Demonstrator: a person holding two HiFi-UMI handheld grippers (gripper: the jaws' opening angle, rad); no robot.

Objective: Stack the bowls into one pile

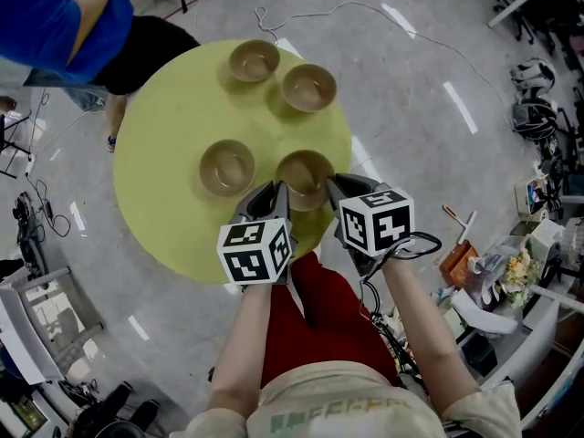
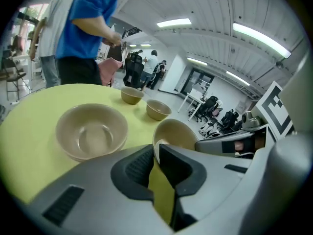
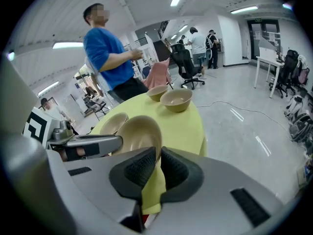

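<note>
Now both pairs of my jaws are closed on the rim of the nearest bowl (image 1: 304,173), my left gripper (image 1: 274,197) on its left edge and my right gripper (image 1: 339,190) on its right edge. That bowl is at the near side of the round yellow desk (image 1: 164,181), just beside a second bowl (image 1: 226,167). A far-left bowl (image 1: 254,60) and a far-right bowl (image 1: 308,87) sit at the back.

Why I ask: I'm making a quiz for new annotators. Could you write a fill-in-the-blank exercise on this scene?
The number of bowls on the round table, none of them stacked, is ____.
The left gripper and the right gripper are both shut on the ____ of the near bowl.
The person beyond the table wears a ____ top.
Missing words: four; rim; blue.
</note>
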